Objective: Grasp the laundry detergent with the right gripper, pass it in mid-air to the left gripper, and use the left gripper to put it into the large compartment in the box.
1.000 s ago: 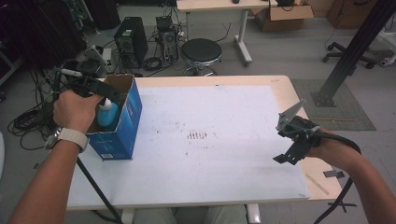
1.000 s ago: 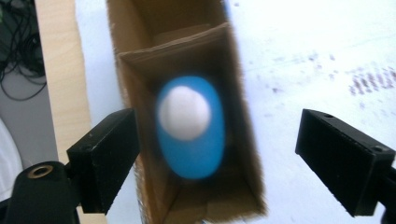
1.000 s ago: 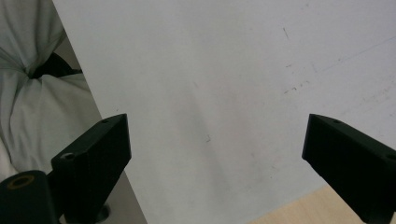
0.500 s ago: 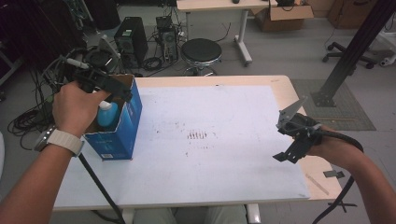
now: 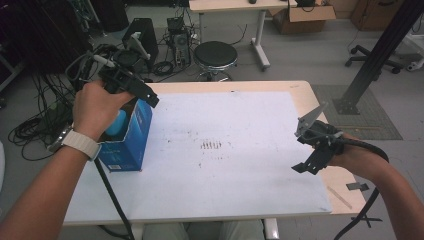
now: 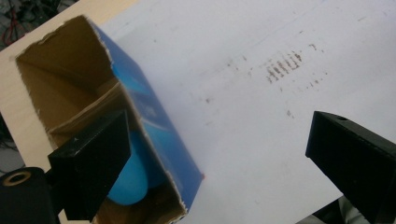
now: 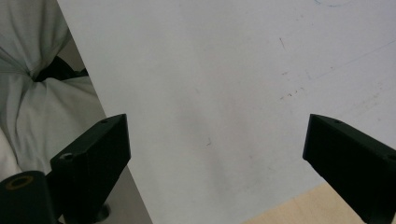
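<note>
An open-topped blue cardboard box [image 5: 127, 142] stands at the left edge of the white sheet [image 5: 225, 150]. A light blue rounded object [image 5: 116, 124] lies inside it, and the left gripper view looks down on this object [image 6: 133, 182] inside the box [image 6: 159, 135]. My left gripper [image 5: 145, 95] hovers above the box's far end. Its jaws have just been opening and stand wide with nothing held between them [image 6: 219, 158]. My right gripper [image 5: 306, 150] hangs over the sheet's right edge, open and empty [image 7: 215, 158].
The sheet covers most of the wooden table [image 5: 300, 92], with dark smudges [image 5: 211, 145] near its middle. A round stool [image 5: 215, 55], computer towers and cables stand on the floor behind. The person's light clothing [image 7: 42, 93] lies below the table's near edge.
My left gripper has lifted out of the box and drawn up and toward the far side, jaws spreading wider. The light blue object stays in the box. The right gripper has kept still.
</note>
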{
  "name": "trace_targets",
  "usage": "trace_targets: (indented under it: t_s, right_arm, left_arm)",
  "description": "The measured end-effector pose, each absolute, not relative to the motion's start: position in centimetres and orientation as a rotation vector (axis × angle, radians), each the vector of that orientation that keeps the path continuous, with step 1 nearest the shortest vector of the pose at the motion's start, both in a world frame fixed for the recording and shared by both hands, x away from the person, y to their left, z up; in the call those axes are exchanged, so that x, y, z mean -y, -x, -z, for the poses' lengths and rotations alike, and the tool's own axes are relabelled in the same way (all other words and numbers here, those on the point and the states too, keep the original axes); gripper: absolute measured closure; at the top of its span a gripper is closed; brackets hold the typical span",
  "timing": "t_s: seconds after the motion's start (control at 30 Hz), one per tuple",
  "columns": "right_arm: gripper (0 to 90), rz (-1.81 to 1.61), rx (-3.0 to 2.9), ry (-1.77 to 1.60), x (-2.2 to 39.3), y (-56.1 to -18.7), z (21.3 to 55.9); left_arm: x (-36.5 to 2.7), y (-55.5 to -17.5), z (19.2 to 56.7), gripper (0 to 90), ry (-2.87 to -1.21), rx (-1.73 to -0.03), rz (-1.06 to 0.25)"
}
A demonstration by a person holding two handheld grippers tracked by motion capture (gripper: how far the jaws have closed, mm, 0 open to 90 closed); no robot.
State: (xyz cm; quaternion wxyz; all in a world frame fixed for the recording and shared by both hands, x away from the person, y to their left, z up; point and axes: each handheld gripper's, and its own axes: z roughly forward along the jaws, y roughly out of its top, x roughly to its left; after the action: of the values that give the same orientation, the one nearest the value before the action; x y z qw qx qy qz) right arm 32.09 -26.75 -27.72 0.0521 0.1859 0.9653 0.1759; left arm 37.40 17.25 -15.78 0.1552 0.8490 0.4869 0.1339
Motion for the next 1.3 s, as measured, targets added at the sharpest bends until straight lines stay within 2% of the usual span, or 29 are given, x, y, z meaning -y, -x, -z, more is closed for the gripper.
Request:
trace_targets:
  t_s: [0.33, 0.83, 1.3]
  right_arm:
    - [7.2, -0.524, -2.943, -0.568, 26.5, -32.5, 27.7]
    - [7.3, -0.508, -2.959, -0.562, 26.0, -33.0, 27.4]
    - [6.8, -0.513, -2.971, -0.554, 25.8, -33.2, 27.6]
  left_arm:
    - [-13.9, -38.4, 16.0, 7.4, -2.532, -1.251, -0.36]
    - [-11.1, -39.9, 16.9, 7.3, -2.624, -1.081, -0.333]
    - [-8.6, -40.2, 17.9, 7.6, -2.726, -0.807, -0.306]
